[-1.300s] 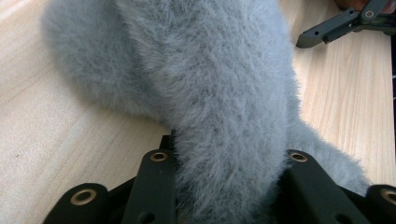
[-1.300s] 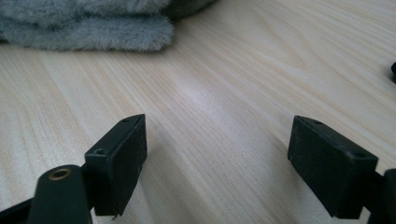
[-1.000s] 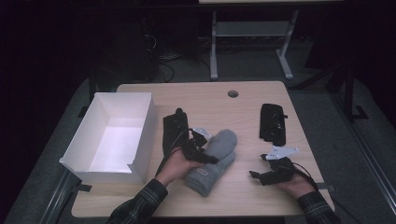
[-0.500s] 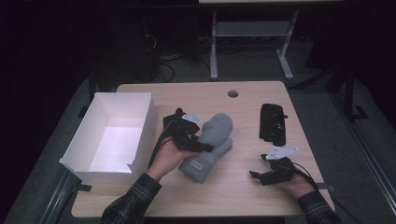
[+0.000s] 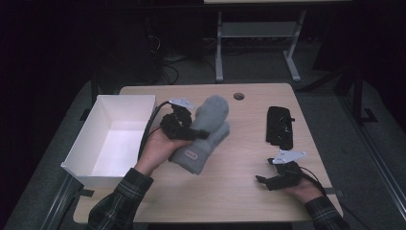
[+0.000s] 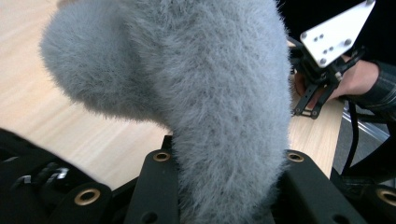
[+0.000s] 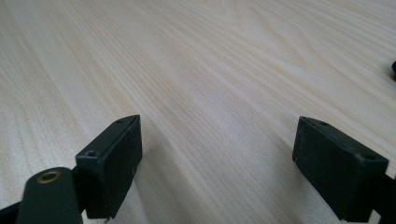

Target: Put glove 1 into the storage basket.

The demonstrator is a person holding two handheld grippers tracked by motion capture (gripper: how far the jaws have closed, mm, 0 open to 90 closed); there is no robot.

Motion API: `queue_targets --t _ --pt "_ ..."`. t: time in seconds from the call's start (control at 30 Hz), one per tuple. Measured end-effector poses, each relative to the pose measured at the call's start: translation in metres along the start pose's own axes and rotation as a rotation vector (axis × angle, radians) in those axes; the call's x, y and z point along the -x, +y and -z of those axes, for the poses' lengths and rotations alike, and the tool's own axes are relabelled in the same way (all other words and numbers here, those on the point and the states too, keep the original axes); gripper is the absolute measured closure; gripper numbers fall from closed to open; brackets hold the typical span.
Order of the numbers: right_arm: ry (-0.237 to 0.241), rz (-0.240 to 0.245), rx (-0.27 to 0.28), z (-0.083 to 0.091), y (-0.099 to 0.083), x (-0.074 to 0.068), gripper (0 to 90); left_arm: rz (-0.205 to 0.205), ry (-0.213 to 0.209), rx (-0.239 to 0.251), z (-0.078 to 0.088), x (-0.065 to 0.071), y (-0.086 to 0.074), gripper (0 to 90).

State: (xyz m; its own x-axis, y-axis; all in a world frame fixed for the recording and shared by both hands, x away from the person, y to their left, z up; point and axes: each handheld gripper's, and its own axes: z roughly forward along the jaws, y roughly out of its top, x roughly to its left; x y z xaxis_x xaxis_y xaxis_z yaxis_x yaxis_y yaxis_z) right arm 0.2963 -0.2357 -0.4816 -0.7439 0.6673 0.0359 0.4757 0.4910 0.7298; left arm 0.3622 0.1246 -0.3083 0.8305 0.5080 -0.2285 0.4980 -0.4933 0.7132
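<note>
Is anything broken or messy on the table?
Nothing looks broken or spilled. The left tongs pinch a fluffy grey mitten beside the open white box. A black glove lies flat on the table. The right tongs rest open and empty.

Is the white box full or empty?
Empty. The white box shows only its bare white floor; the grey mitten is outside it, over the table.

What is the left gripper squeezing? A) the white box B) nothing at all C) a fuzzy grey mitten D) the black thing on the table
C: the left gripper has its jaws shut on the fuzzy grey mitten, next to the white box.
</note>
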Motion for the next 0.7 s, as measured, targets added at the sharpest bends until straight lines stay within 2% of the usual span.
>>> queue_targets --t 0.27,0.4,0.43,0.53,0.57,0.63,0.7 --pt "-0.001 0.002 -0.001 0.000 0.000 0.000 15.6 0.010 0.032 0.040 0.038 -0.009 0.012 70.0" --pt "-0.001 0.002 -0.001 0.000 0.000 0.000 15.6 0.017 0.048 0.076 0.060 -0.015 0.017 69.8" --pt "-0.001 0.002 -0.001 0.000 0.000 0.000 15.6 0.017 0.048 0.076 0.060 -0.015 0.017 69.8" --pt "-0.001 0.002 -0.001 0.000 0.000 0.000 15.6 0.027 0.066 0.100 0.080 -0.021 0.020 69.7" --pt "-0.001 0.002 -0.001 0.000 0.000 0.000 15.6 0.027 0.066 0.100 0.080 -0.021 0.020 69.7" --pt "-0.001 0.003 -0.001 0.000 0.000 0.000 15.6 0.034 0.086 0.119 0.095 -0.027 0.020 69.7" --pt "-0.001 0.003 -0.001 0.000 0.000 0.000 15.6 0.040 0.092 0.130 0.101 -0.029 0.019 69.7"
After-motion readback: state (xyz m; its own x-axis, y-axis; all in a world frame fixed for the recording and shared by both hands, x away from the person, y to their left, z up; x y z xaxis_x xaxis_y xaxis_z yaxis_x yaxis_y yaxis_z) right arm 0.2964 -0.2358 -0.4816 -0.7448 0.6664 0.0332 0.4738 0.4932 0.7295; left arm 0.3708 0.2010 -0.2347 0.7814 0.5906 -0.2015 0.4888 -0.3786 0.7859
